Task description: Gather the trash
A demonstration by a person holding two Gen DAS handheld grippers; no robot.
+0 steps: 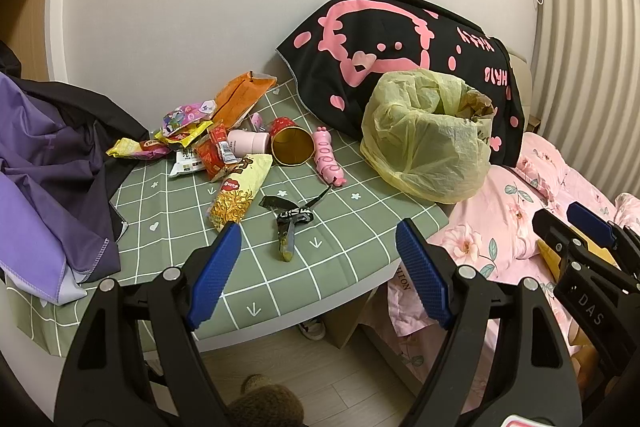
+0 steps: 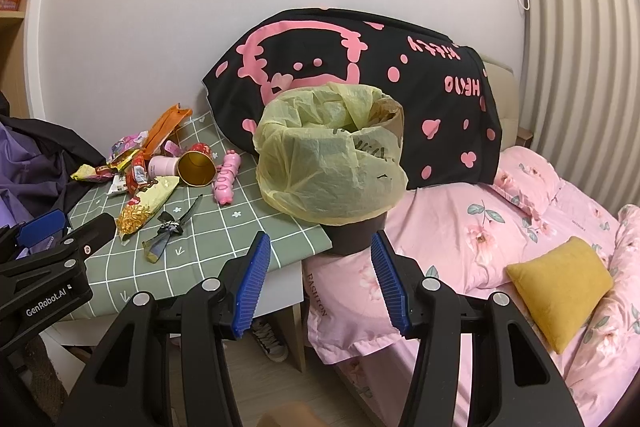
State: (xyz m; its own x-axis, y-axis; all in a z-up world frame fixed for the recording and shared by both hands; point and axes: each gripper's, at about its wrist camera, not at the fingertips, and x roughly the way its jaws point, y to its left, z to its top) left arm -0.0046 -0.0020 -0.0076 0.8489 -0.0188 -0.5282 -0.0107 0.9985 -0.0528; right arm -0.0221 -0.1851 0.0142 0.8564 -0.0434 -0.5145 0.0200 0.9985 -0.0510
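Note:
Snack wrappers (image 1: 200, 143) lie heaped at the far left of a green checked table (image 1: 352, 247); they also show in the right wrist view (image 2: 132, 167). A yellow noodle packet (image 1: 238, 193), a red-and-gold tube (image 1: 290, 143), a pink bottle (image 1: 328, 159) and a dark wrapper (image 1: 288, 223) lie nearer. A bin with a yellow bag liner (image 1: 428, 143) stands at the table's right corner, and shows in the right wrist view (image 2: 332, 155). My left gripper (image 1: 316, 275) is open and empty over the table's front edge. My right gripper (image 2: 320, 279) is open and empty, just before the bin.
Purple and black clothes (image 1: 48, 187) lie over the table's left end. A black and pink blanket (image 1: 400, 39) leans on the wall behind the bin. A bed with pink floral bedding (image 2: 500, 227) and a yellow cushion (image 2: 560, 287) lies to the right. Shoes (image 2: 272, 343) sit under the table.

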